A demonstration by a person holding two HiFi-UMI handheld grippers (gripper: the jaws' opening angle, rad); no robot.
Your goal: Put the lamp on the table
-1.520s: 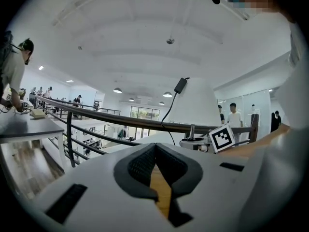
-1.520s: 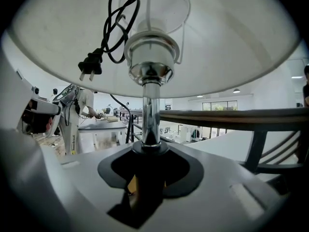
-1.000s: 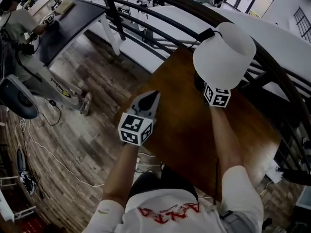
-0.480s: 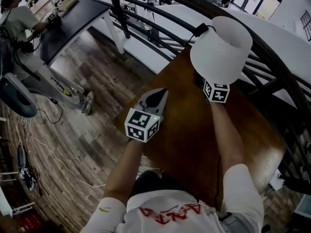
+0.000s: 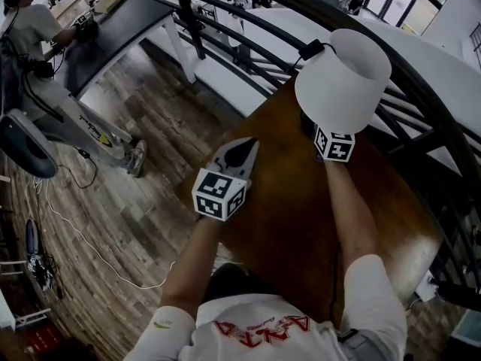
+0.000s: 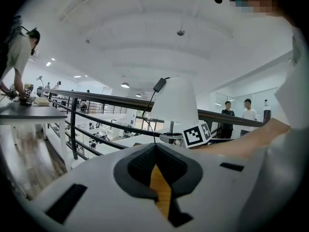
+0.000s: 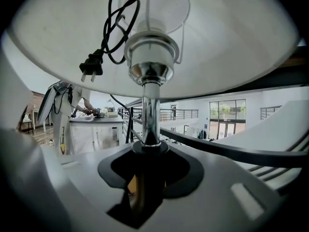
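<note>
The right tool [image 7: 150,149] pinches the lamp [image 5: 343,70] by its chrome stem over the brown surface [image 5: 301,216]; the left tool [image 5: 239,153] hovers beside it, pressed together on nothing. Whether the base touches the wood I cannot tell, so setting down and release seem left. The plug [image 7: 91,66] dangles loose under the shade. A dark railing [image 5: 225,13] runs just past the far edge, near the shade; 1 person [image 5: 30,28] works far off.

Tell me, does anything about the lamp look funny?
Yes. The lamp's black cord is looped up under the white shade, and its plug dangles loose beside the socket, connected to nothing. The right tongs grip the lamp by its chrome stem.
</note>
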